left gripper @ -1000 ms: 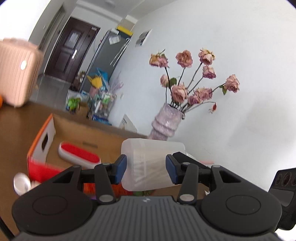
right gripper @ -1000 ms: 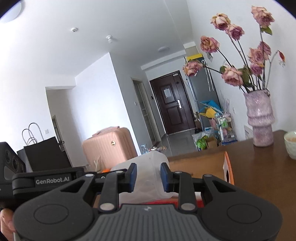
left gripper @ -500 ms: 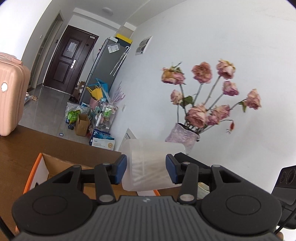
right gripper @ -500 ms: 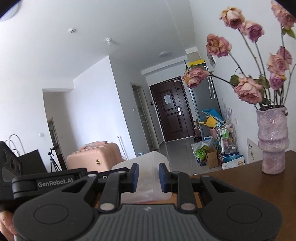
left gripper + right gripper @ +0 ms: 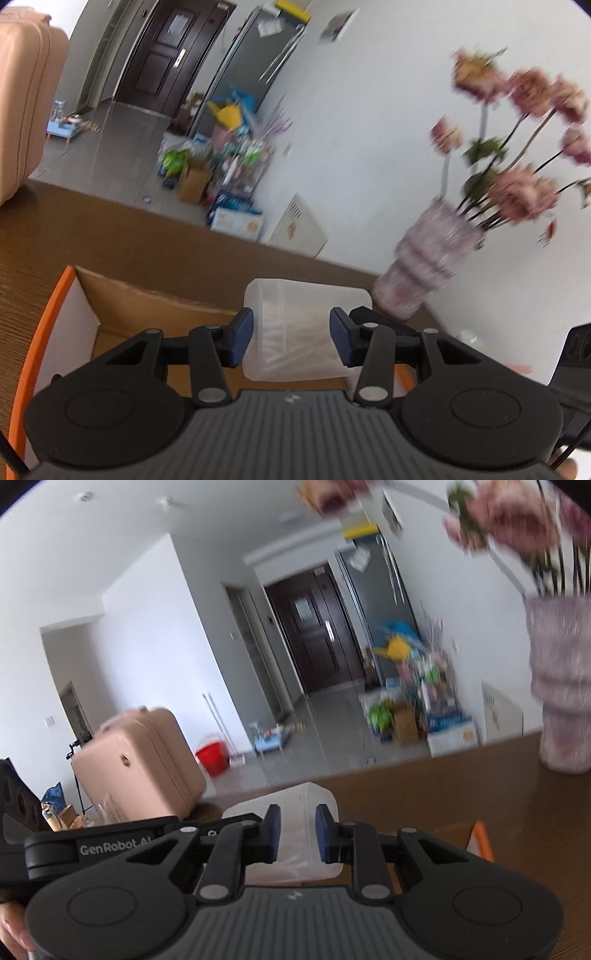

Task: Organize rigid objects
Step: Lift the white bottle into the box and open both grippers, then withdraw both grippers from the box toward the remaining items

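My left gripper [image 5: 291, 339] clamps the translucent plastic container [image 5: 295, 332] by its two sides; thin white sticks show through its wall. It hangs above the open cardboard box [image 5: 85, 306] with the orange rim, which sits on the brown table [image 5: 110, 240]. My right gripper [image 5: 297, 832] has its jaws on the same container [image 5: 295, 805] from the other end; they have just been closing, with the container's plastic between the pads. Purple vase [image 5: 424, 262] of dried roses stands on the table beyond the box, blurred. Pink suitcase [image 5: 140, 760] on the floor behind.
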The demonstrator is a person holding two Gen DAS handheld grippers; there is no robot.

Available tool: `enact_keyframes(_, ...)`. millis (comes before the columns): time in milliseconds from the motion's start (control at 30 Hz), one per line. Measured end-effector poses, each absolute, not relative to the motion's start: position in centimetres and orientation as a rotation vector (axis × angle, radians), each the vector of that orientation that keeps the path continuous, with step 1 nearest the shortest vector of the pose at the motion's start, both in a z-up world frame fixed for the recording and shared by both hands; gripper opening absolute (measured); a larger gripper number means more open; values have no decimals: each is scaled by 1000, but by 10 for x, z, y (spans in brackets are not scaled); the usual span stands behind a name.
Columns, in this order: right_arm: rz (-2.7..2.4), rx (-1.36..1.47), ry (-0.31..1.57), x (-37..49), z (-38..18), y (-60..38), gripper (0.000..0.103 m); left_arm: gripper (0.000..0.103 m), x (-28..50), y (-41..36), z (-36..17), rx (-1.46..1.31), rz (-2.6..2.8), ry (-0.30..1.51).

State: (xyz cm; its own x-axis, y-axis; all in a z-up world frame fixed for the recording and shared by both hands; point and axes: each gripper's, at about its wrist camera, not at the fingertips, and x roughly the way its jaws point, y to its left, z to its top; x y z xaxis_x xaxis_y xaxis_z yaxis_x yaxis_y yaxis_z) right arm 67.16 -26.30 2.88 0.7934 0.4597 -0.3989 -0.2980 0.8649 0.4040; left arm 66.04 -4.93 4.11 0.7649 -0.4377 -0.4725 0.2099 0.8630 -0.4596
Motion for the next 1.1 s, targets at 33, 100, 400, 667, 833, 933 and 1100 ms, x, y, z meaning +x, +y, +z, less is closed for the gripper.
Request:
enact_keyframes(33,410,342,537,676,22,-263,21,45,665,-50,36,-394,-358,629)
enact_keyframes(100,380,346,578,682,11,-263,20,44,674,-53,25,-384,-363,675)
enact_keyframes(400,299,334,668,695,-9,-263,20,54,679,-55,5,-371,-344,741)
enact_keyframes(667,307,311,588,675,17,-271,34,79,658,-50,29,-271,-288,630)
enact_keyframes(833,290,245,481,635,45,-280,49,83,627,-38,49,-212,-246,601)
enact_keyframes(933,281,270,443,606,60,-294,54,87,604,-31,70,-181,-222,569)
enact_keyframes(1100,282,235,409,558,94,-309,55,97,549,-19,110,-128,-215,490)
